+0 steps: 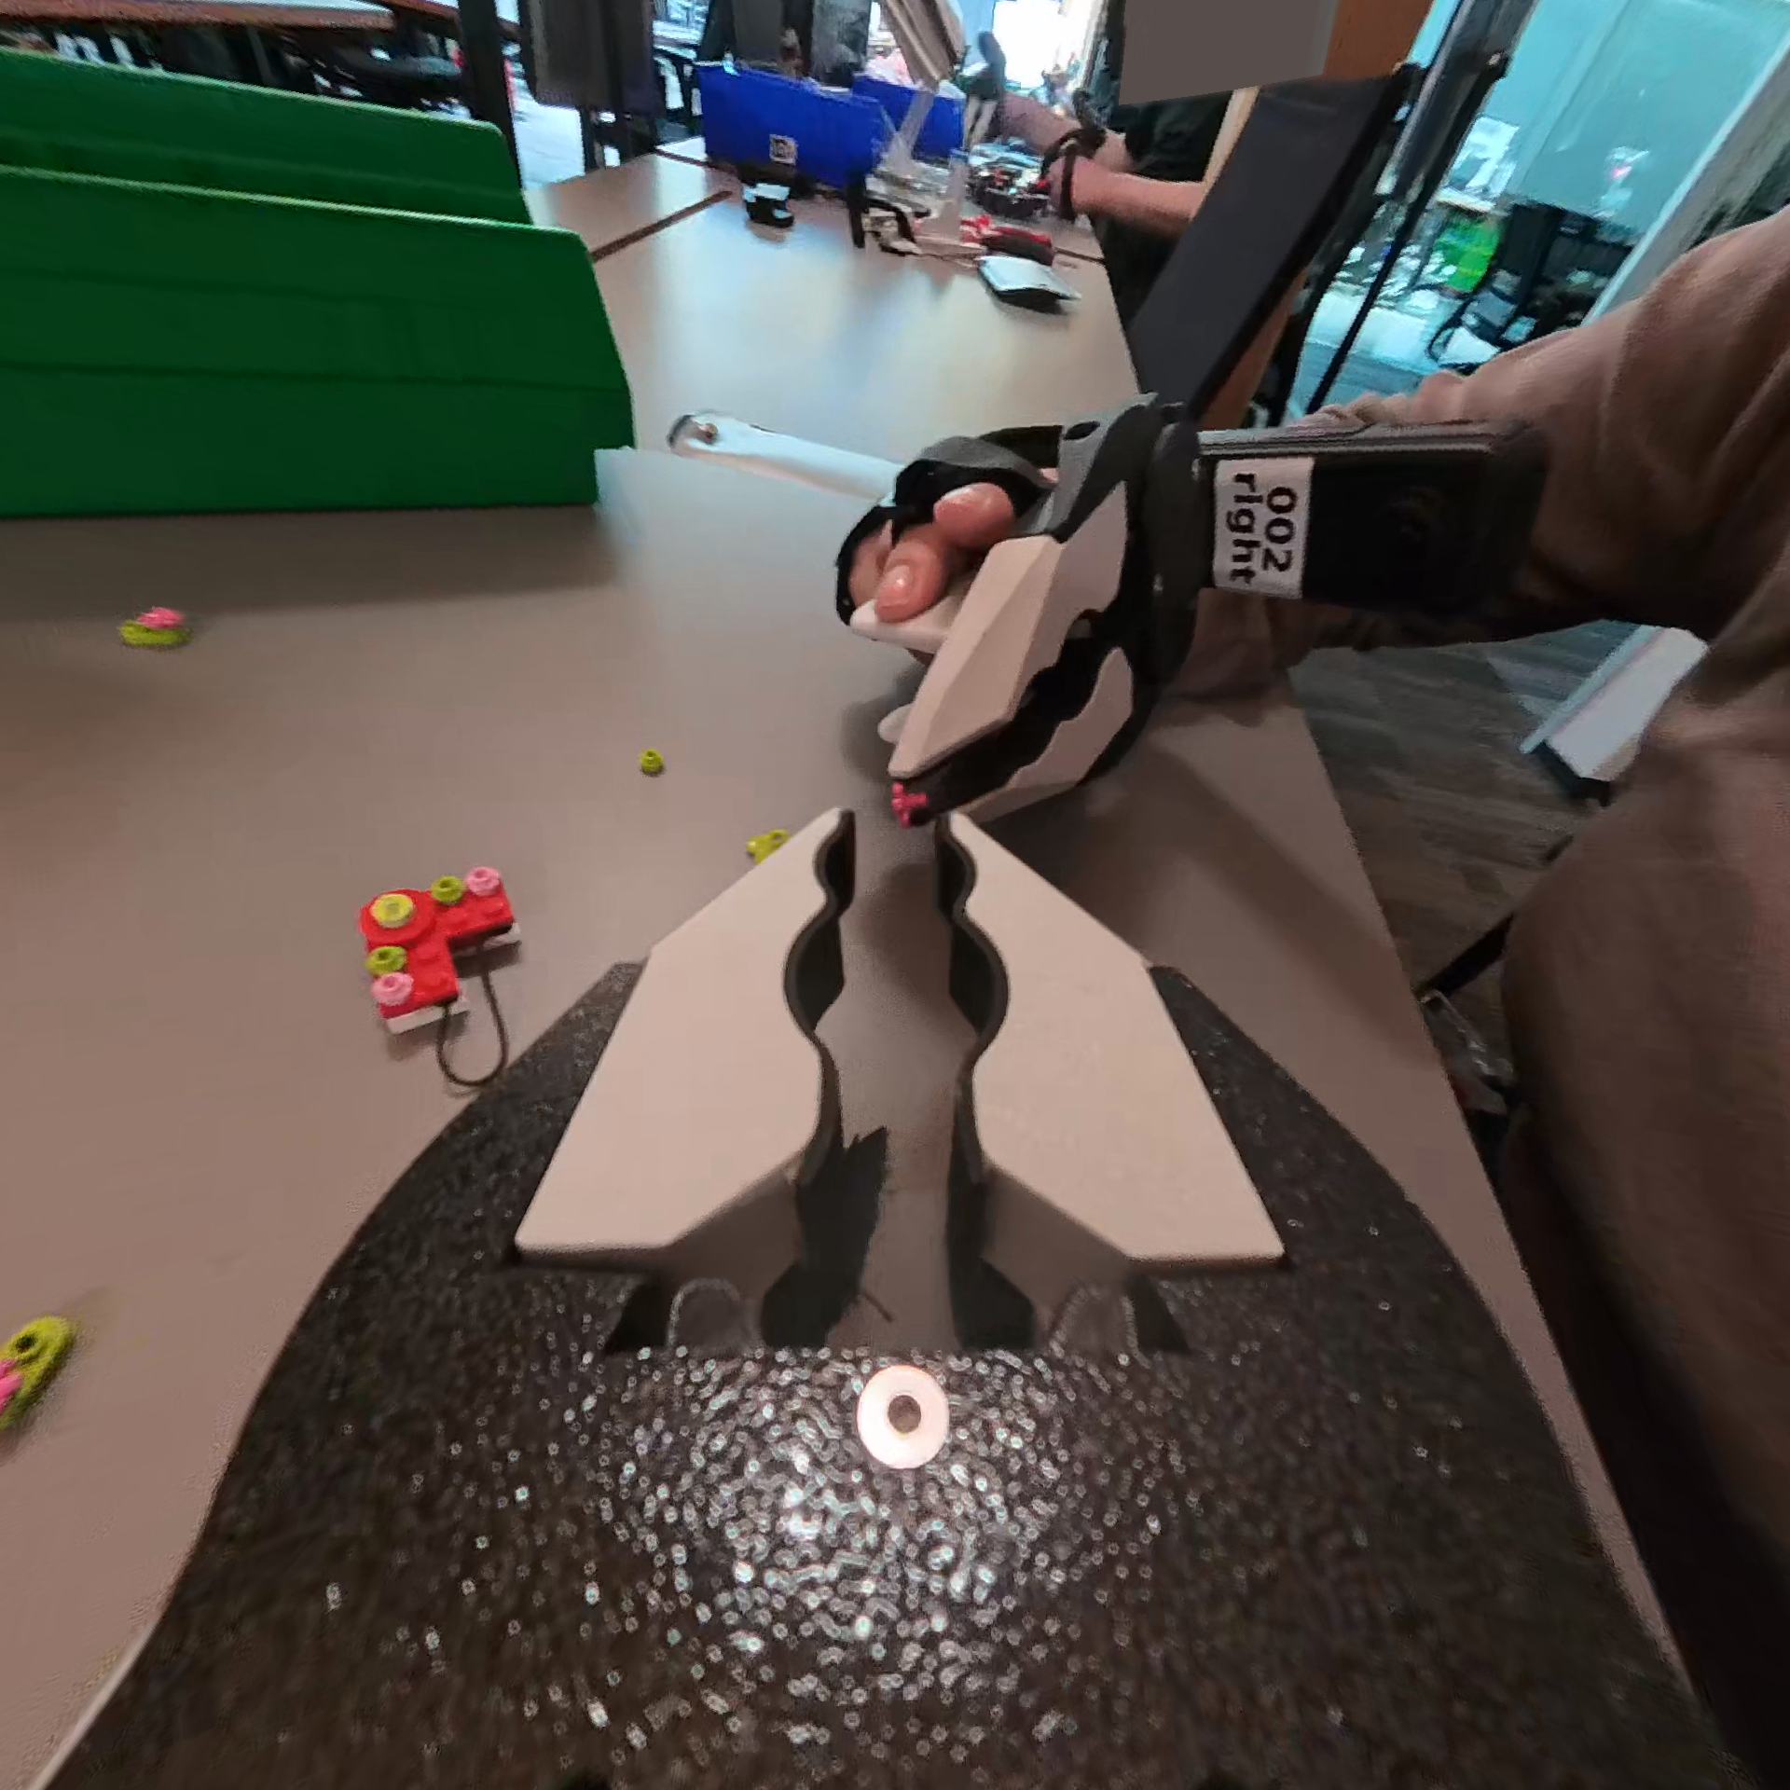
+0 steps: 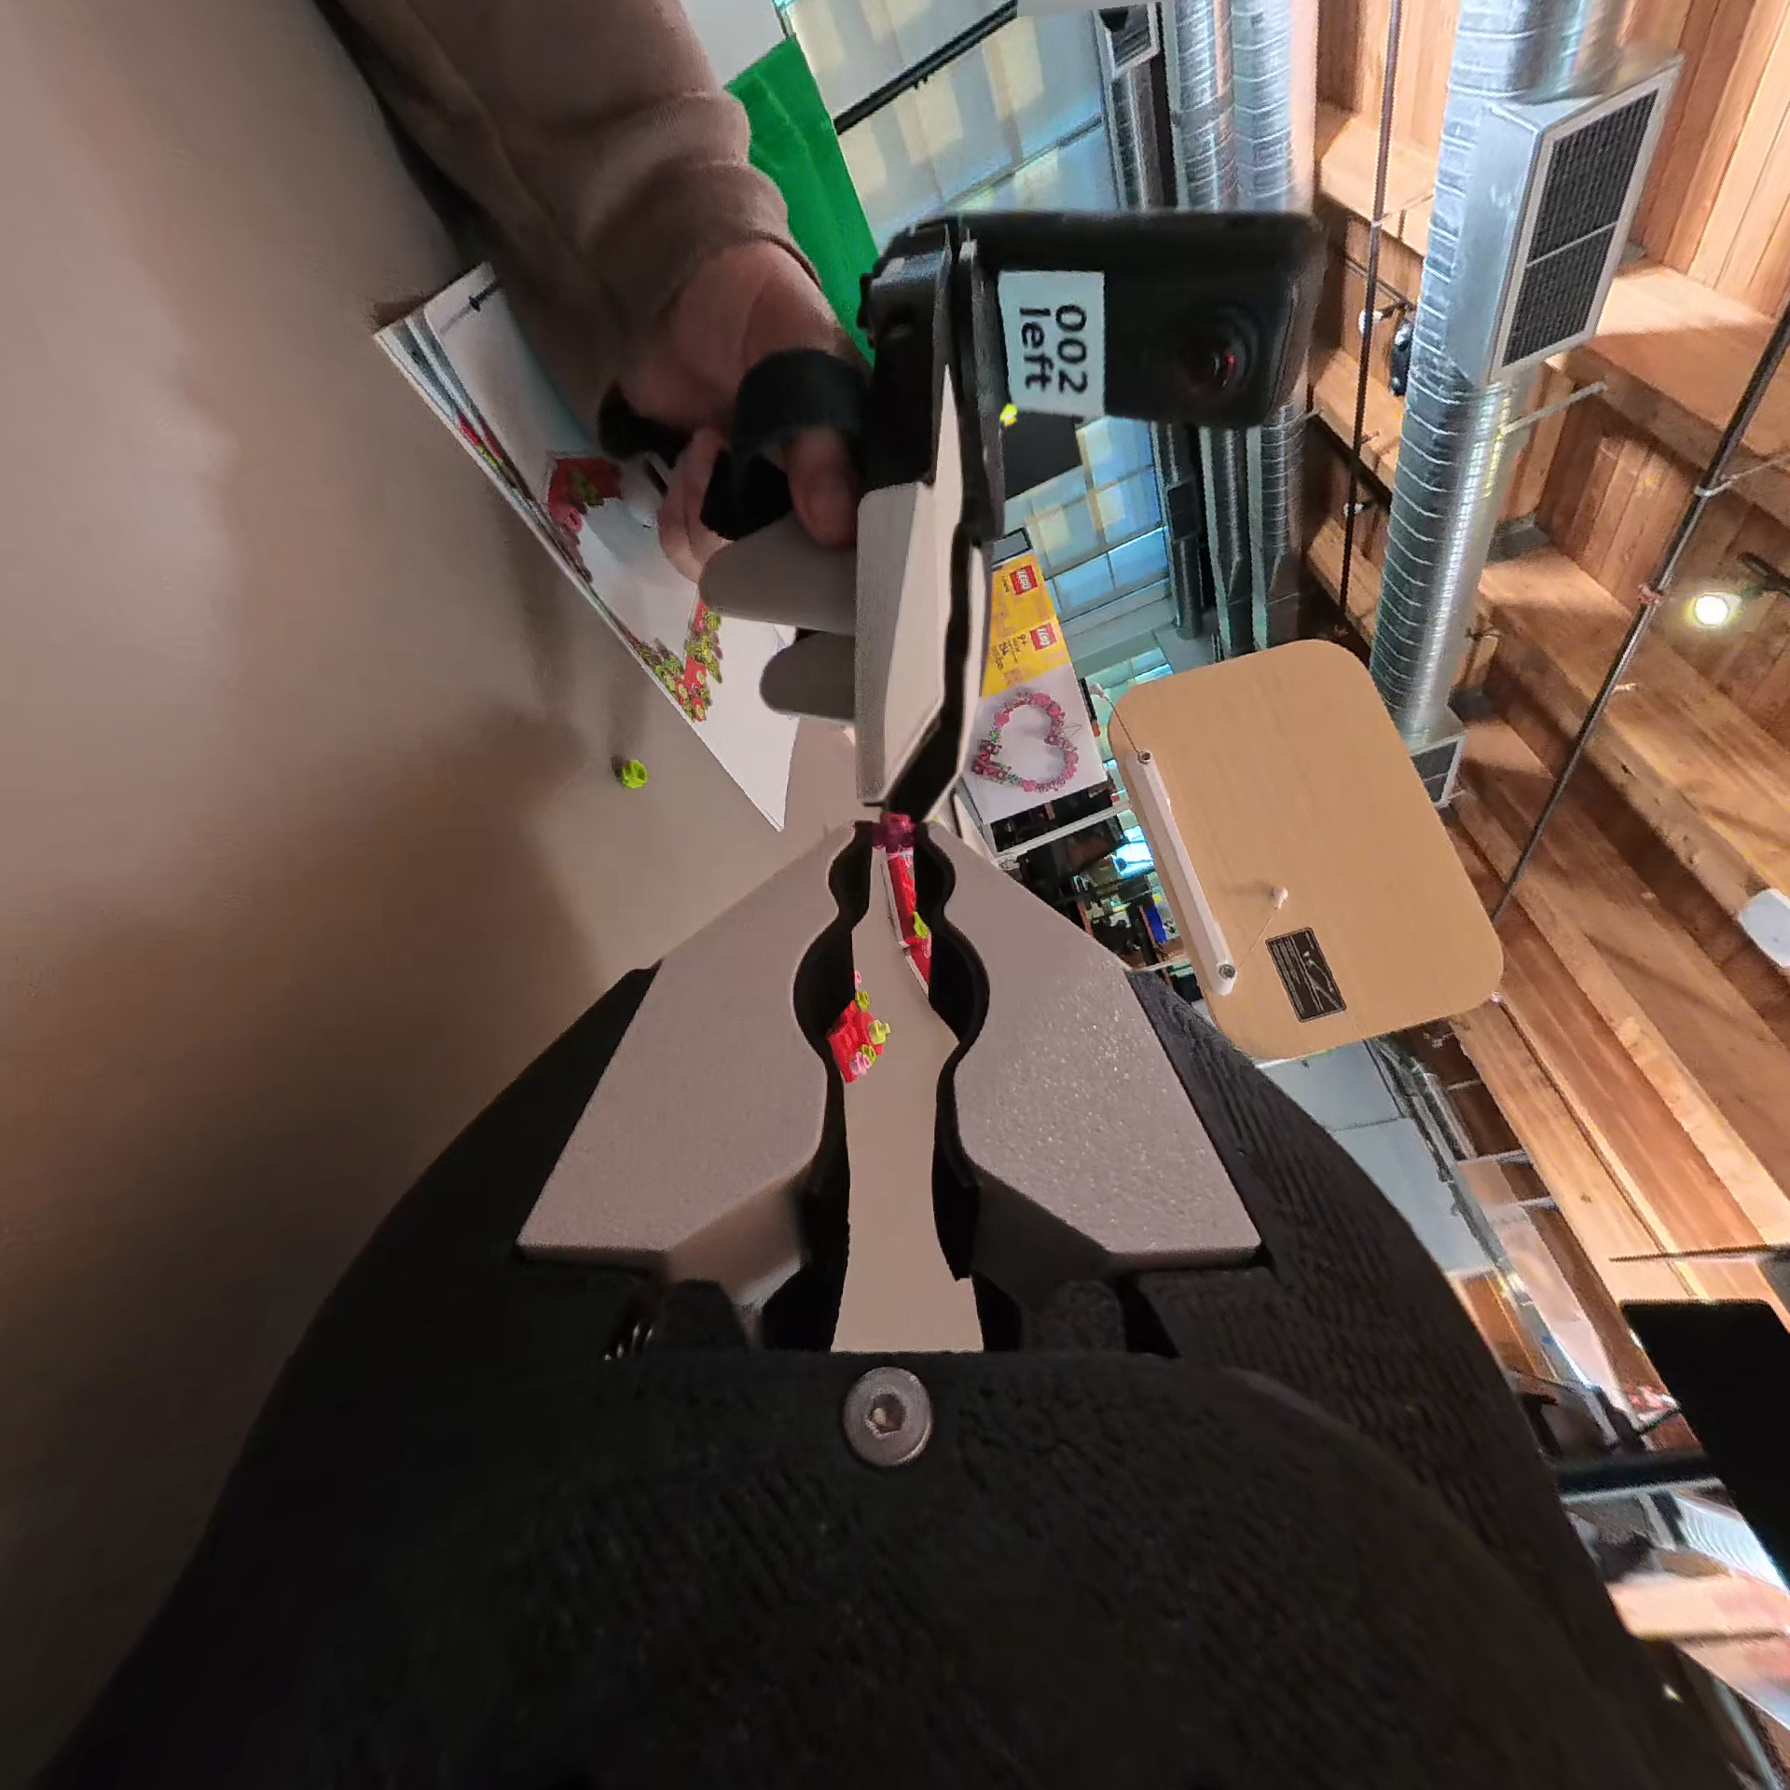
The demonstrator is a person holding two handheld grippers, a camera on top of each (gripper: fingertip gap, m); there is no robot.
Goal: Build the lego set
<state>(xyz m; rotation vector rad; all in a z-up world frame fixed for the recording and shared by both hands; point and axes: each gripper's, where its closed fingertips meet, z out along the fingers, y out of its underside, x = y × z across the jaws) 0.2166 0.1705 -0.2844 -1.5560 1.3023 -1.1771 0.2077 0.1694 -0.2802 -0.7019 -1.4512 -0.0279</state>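
My right gripper (image 2: 893,841) is shut on a small magenta flower piece (image 2: 893,828), pinched at its tips above the grey table. In the left wrist view the right gripper (image 1: 918,781) comes in from the right with the flower piece (image 1: 906,805) at its tip. My left gripper (image 1: 896,825) is open and empty, its tips just below that piece, tip to tip with the right one. It also shows in the right wrist view (image 2: 886,802). A red L-shaped assembly (image 1: 436,935) with lime and pink studs and a dark string loop lies on the table to the left.
Loose pieces lie about: a lime stud (image 1: 651,761), a lime piece (image 1: 768,844), a pink-on-lime flower (image 1: 155,628), a lime plate (image 1: 34,1356). Green panels (image 1: 291,339) stand at the back left. An instruction booklet (image 2: 620,591) lies on the table. The table edge (image 1: 1356,872) runs on the right. Less than 4 cm separates the two grippers' tips. Left tips and right tips are each some 12 cm from the lime stud (image 1: 651,761).
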